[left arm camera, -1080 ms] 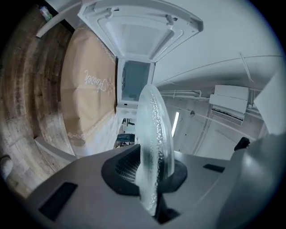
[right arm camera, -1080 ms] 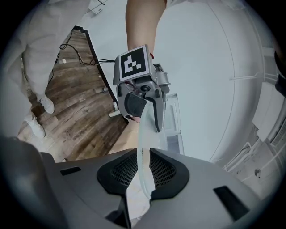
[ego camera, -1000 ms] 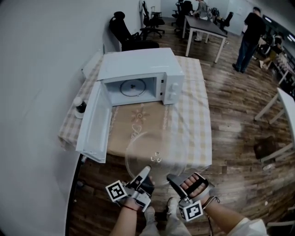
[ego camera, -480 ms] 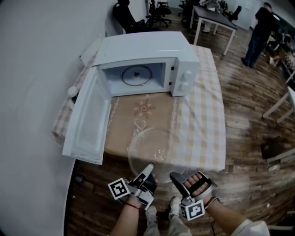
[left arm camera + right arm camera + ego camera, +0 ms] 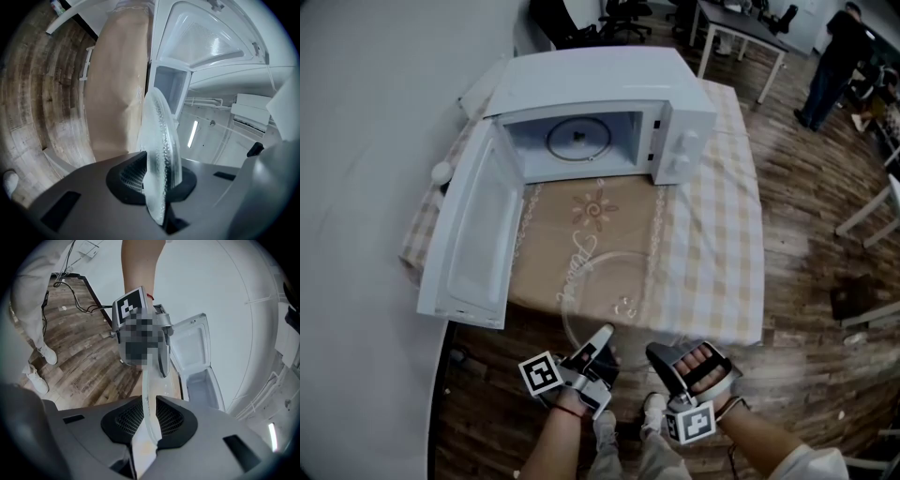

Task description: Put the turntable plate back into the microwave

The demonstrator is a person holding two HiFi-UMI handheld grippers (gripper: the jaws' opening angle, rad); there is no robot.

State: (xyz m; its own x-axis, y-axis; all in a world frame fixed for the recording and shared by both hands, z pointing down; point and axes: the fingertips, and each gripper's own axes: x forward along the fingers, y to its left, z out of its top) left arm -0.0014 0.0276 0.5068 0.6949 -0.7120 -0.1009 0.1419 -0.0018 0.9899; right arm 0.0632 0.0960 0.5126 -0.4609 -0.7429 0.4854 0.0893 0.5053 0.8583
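The clear round turntable plate (image 5: 614,292) is clamped at its near rim by the left tool (image 5: 601,337) and right tool (image 5: 660,357). Beyond both, the white microwave (image 5: 600,80) is seen with its door swung open.

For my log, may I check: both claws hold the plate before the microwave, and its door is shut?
The door is open, not shut: see the head view. Left claw and right claw do hold the plate before the microwave.

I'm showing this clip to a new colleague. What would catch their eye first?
The white microwave stands on the checked table, door swung wide open. Nearer, a clear glass plate hangs over the table's near edge, its rim clamped by the left gripper and the right gripper.
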